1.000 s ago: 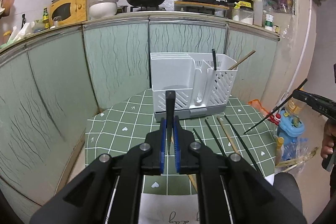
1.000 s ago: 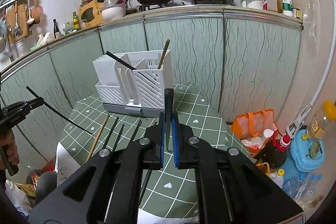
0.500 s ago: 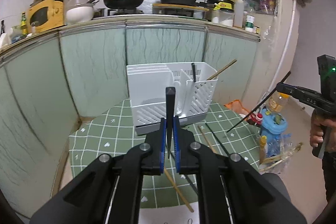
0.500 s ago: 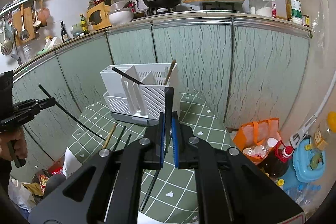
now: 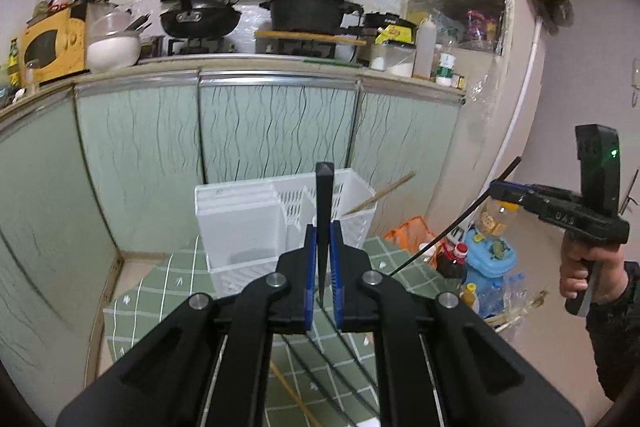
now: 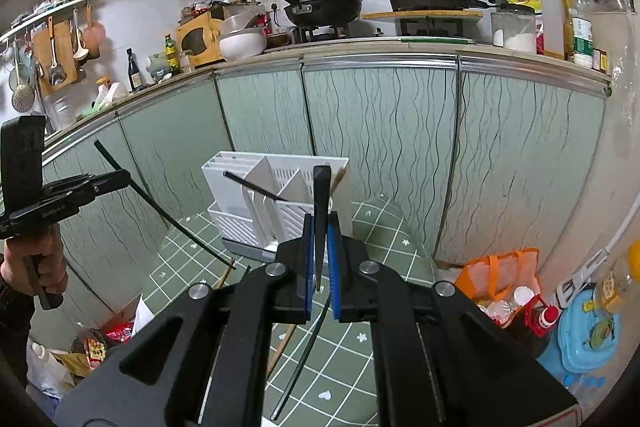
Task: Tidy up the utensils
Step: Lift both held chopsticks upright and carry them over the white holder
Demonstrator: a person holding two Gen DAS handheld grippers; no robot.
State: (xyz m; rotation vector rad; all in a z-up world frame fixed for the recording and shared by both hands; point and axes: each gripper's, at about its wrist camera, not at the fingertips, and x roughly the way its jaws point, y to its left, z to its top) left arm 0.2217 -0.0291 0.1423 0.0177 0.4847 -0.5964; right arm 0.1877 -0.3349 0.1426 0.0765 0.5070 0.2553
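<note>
Both grippers are up in the air over the green checked tablecloth (image 6: 376, 227), and each one has a black chopstick pinched between closed blue pads. The left gripper (image 5: 322, 269) grips its black chopstick (image 5: 323, 223) end-on to its own camera, so the stick runs toward twelve o'clock. From the right wrist camera the left gripper (image 6: 120, 179) sits out at nine o'clock, its chopstick (image 6: 160, 207) slanting down toward the table edge.

The right gripper (image 6: 320, 267) is also clamped on a black chopstick (image 6: 321, 211) (the lower end trails down below the jaws toward six o'clock). In the left wrist view that right gripper (image 5: 496, 189) shows at three o'clock, a hand (image 5: 588, 267) on its handle, the chopstick (image 5: 456, 227) angled down toward the table.

The white utensil caddy (image 6: 256, 215) stands on the tablecloth near the cabinet doors (image 6: 380, 131), ahead of both grippers. A black chopstick (image 6: 252, 187) leans across its dividers and a wooden chopstick (image 5: 380, 193) pokes out at two o'clock. More chopsticks, wooden (image 5: 292, 399) and dark, lie flat on the cloth beneath the left gripper.
</note>
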